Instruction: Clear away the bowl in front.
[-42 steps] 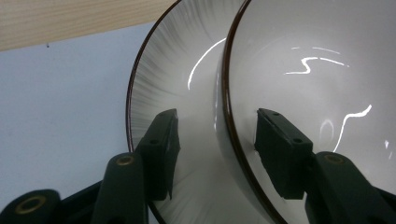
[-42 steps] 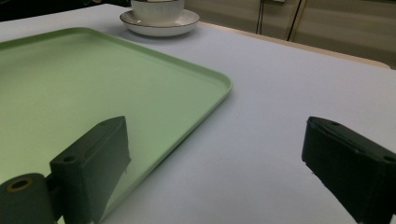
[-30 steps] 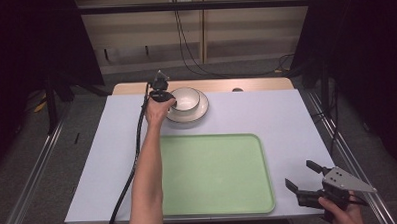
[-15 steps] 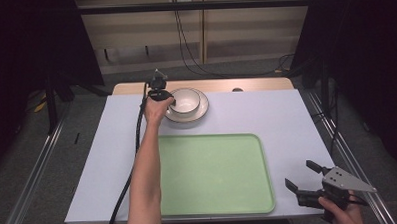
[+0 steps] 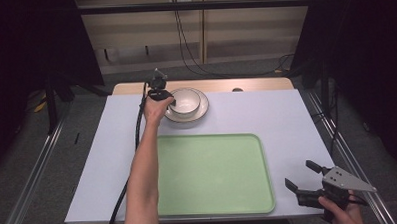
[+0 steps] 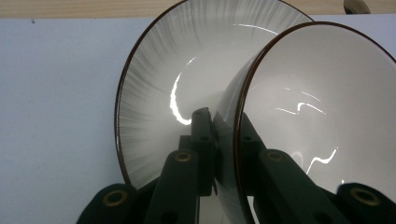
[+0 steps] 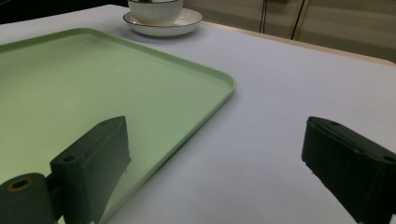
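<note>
Green tray [image 5: 213, 174] near stacked bowl [image 5: 185, 100]

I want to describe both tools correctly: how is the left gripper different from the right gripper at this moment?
The left gripper is shut on the bowl, its jaws pinching the rim; the right gripper is open and holds nothing. The left gripper reaches to the far side of the table by the plate; the right gripper sits at the near right corner beside the green tray. Both have black jaws.

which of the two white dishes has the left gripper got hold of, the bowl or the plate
The bowl: the left gripper is shut on its rim, one jaw inside, one outside. The wider plate merely lies under it, ungripped.
</note>
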`<action>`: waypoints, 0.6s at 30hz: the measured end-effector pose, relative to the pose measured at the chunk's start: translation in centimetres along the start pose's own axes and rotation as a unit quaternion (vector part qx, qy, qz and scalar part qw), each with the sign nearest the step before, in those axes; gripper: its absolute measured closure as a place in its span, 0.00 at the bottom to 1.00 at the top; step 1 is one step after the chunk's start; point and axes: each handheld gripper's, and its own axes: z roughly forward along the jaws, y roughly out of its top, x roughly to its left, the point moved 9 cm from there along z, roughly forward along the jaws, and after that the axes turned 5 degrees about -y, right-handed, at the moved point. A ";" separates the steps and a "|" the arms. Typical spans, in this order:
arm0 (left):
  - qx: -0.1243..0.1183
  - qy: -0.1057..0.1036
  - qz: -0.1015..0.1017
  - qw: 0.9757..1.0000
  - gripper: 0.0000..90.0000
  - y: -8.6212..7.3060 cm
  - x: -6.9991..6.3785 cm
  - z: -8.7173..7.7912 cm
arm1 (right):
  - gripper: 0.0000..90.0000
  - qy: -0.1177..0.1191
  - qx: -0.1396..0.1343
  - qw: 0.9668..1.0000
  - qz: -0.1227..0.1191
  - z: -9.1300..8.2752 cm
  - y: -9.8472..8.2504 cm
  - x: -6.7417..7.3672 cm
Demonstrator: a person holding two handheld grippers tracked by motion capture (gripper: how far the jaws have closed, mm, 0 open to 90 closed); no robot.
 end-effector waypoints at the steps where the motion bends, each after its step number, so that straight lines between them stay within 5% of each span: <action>1: 0.002 -0.002 0.000 1.000 0.92 0.0 0.0 -0.1 | 0.08 0.000 0.000 1.000 0.001 0.0 0.0 0.0; 9: -0.002 -0.005 0.010 1.000 0.92 0.3 0.2 -1.3 | 0.08 0.000 0.002 1.000 0.001 0.1 0.0 0.0; 18: -0.015 -0.021 0.030 0.999 0.92 0.7 -1.2 -2.7 | 0.08 0.001 0.003 1.000 0.002 0.1 0.0 0.0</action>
